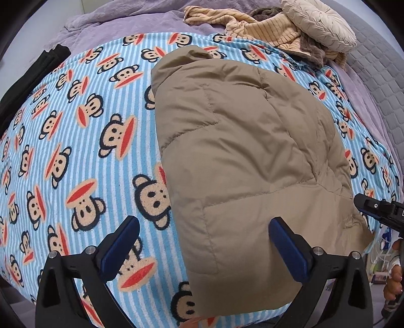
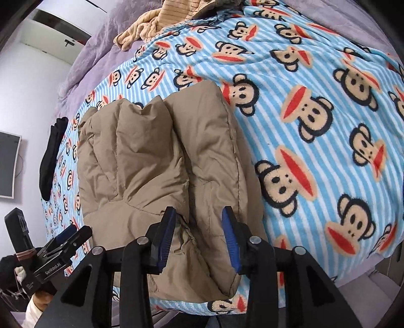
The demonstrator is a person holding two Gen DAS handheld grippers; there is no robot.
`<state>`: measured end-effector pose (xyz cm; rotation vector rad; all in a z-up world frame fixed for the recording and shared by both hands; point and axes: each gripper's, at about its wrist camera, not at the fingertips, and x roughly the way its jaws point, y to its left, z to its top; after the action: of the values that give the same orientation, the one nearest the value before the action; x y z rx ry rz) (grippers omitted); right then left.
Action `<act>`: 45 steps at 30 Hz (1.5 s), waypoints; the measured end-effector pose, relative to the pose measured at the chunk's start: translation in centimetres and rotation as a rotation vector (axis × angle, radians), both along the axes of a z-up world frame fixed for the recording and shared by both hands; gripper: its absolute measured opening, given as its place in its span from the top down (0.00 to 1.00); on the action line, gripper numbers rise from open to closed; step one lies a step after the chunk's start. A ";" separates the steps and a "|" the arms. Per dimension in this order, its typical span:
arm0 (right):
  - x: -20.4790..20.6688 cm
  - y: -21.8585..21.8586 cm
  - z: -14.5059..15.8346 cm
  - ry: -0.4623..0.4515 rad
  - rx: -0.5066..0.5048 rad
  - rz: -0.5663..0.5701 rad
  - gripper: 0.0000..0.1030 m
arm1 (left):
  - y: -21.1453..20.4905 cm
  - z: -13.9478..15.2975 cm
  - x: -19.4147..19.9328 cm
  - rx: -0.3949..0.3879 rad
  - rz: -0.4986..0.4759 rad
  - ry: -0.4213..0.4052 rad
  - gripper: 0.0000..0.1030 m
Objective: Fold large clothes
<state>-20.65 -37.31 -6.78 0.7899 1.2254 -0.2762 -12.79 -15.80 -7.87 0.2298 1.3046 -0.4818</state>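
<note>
A tan puffy jacket (image 1: 240, 151) lies folded into a thick bundle on a blue-striped monkey-print blanket (image 1: 83, 156). My left gripper (image 1: 205, 243) hovers open over the jacket's near left edge, one finger above the blanket and the other above the jacket. At the jacket's right edge the right gripper (image 1: 376, 210) shows only in part. In the right wrist view the folded jacket (image 2: 141, 156) shows two puffed layers side by side. My right gripper (image 2: 199, 233) is open, its fingers straddling a puffy fold at the near end. The left gripper (image 2: 72, 233) is at lower left.
A black garment (image 1: 38, 68) lies at the blanket's left edge. A pile of beige striped clothes (image 1: 272, 32) and a round cream cushion (image 1: 320, 22) sit at the far end on purple bedding (image 1: 126, 22). A hand (image 1: 392, 280) holds the right tool. A screen (image 2: 7, 164) hangs on the wall.
</note>
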 end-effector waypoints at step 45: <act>3.3 -5.9 -5.3 0.028 0.160 0.059 0.13 | 0.2 -3.2 4.9 -0.139 0.111 0.171 0.00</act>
<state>-17.36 -43.25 -12.05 0.8884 1.3066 -0.1426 -7.86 -15.63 -11.09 -0.0004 1.4357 -0.5034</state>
